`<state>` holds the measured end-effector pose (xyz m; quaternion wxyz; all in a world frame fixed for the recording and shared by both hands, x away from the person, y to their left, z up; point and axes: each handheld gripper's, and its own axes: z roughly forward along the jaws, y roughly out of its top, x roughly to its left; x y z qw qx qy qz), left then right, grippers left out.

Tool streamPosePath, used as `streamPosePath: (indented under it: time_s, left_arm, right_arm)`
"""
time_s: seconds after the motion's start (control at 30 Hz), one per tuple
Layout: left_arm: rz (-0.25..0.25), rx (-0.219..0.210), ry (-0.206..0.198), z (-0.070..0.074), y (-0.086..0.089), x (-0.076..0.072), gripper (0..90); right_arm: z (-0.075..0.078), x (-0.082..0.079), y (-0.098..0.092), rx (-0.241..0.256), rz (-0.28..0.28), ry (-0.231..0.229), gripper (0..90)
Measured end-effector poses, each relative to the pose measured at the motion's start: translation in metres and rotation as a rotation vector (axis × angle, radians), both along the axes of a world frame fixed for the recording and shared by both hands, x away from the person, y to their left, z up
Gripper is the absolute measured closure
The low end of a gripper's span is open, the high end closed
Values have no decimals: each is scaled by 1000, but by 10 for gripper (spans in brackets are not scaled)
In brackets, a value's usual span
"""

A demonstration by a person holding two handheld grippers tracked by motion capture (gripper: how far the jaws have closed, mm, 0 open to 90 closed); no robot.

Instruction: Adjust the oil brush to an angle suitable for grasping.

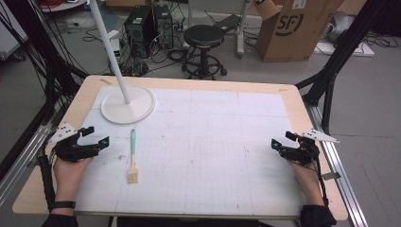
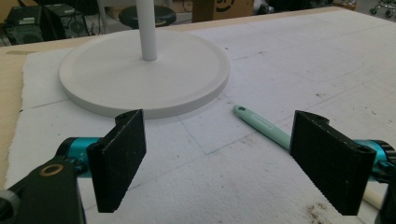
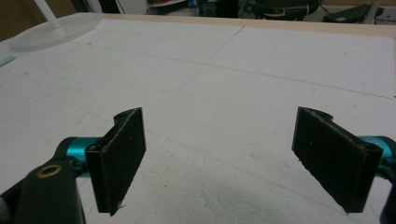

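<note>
Left gripper [image 1: 94, 136]: near the table's left edge, jaws wide apart, holding nothing.
Right gripper [image 1: 283, 141]: near the right edge, jaws wide apart too, empty.
Brush [image 1: 133, 158]: lies flat on the white mat [image 1: 213, 142], just beside the left gripper, bristles toward the near edge.
Lamp base [image 1: 127, 105]: at the far left corner, beyond the brush handle.
Advice: probably the brush comes next; the left gripper should close across the green handle [image 2: 264, 127], low and square.

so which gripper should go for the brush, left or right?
Left, probably. The left gripper is open just beside the pastry brush, whose mint handle lies in front of its jaws. The right gripper, also open, sits at the far side of the white mat.
</note>
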<state>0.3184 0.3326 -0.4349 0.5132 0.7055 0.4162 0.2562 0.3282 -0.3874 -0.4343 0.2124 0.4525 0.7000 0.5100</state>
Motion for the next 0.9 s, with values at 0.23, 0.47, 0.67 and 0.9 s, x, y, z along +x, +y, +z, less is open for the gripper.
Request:
streamPosePath:
  time_s: [0.23, 0.47, 0.67, 0.9]
  left_arm:
    - [-9, -13, 3, 0, -1, 0, 191]
    - [-21, -6, 5, 1, -2, -1, 211]
    - [-25, -32, 17, 2, -5, -1, 361]
    - [-9, -6, 30, 2, -13, 2, 607]
  right_arm:
    - [0, -1, 1, -5, 3, 2, 167]
    - [0, 0, 0, -4, 4, 3, 167]
    - [0, 0, 0, 2, 1, 2, 167]
    - [3, -2, -1, 15, -2, -1, 167]
